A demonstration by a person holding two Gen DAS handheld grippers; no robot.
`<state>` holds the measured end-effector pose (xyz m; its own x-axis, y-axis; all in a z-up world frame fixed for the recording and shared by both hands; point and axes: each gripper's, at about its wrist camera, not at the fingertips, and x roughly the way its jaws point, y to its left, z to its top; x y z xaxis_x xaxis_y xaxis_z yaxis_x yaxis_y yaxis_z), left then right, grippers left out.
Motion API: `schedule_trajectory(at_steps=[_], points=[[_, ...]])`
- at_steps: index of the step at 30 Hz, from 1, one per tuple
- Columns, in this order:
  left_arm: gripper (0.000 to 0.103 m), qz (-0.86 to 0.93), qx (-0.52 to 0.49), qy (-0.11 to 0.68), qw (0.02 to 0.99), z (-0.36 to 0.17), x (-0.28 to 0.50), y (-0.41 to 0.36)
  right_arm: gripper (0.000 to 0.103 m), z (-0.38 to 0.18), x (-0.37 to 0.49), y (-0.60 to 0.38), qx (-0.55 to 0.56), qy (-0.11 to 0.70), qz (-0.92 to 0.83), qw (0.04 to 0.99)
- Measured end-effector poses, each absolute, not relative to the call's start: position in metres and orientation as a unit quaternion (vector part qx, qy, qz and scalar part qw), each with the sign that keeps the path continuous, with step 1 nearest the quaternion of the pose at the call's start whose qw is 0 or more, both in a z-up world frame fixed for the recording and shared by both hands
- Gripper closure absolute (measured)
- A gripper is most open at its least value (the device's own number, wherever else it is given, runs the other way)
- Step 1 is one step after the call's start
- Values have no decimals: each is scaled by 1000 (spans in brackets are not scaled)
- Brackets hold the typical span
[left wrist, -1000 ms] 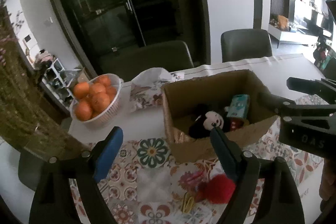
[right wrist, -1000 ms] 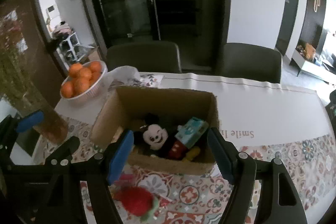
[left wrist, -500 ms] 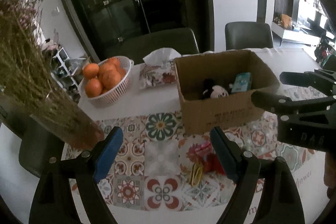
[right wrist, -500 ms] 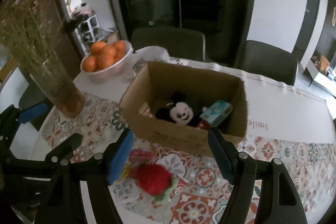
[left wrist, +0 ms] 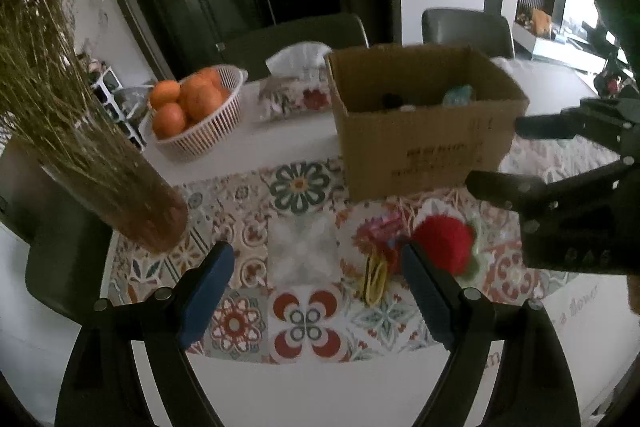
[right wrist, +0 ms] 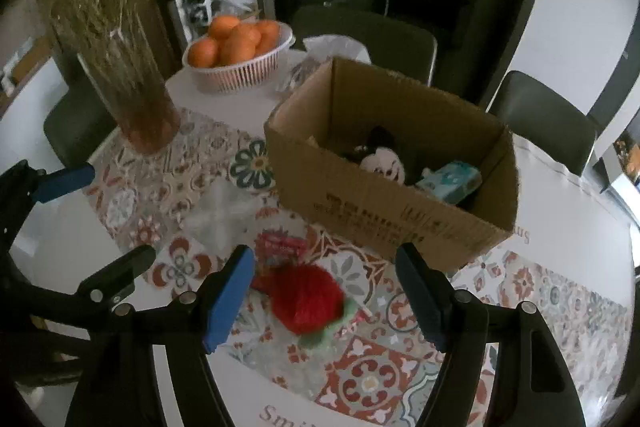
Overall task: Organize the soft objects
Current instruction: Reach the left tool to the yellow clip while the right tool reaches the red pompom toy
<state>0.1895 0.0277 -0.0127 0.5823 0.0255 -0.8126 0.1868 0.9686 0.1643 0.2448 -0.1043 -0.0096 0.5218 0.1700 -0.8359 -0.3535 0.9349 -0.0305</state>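
Observation:
A red fluffy soft toy [right wrist: 306, 297] with a green edge lies on the patterned runner in front of the cardboard box [right wrist: 384, 203]; it shows as the red toy [left wrist: 442, 243] in the left wrist view. A pink packet [right wrist: 280, 247] and a yellow item [left wrist: 374, 277] lie beside it. Inside the box sit a black-and-white mouse plush [right wrist: 380, 159] and a teal pack [right wrist: 452, 181]. My right gripper [right wrist: 326, 285] hangs open just above the red toy, nothing between its pads. My left gripper [left wrist: 316, 273] is open over the runner, left of the toy.
A glass vase of dried grass [left wrist: 132, 199] stands at the left. A white basket of oranges [left wrist: 200, 115] and a tissue pack [left wrist: 298, 83] sit behind. The box [left wrist: 424, 131] stands mid-table. Dark chairs [right wrist: 368, 39] line the far side.
Both grippers have pulled back from the box and sunk toward the table. The red toy now lies under the right gripper's jaws, and the box interior is mostly hidden from the left view.

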Motion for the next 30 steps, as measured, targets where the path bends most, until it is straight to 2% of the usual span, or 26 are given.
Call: schedule_trajectory(at_steps=[8,30], points=[[18,-65,102,482,868,-33,190,29,29,-37,241,-97,-129,495,166,843],[22,-155,104,568,801,-130,222,16,29,-119,261,-85,-181,590,198,761]])
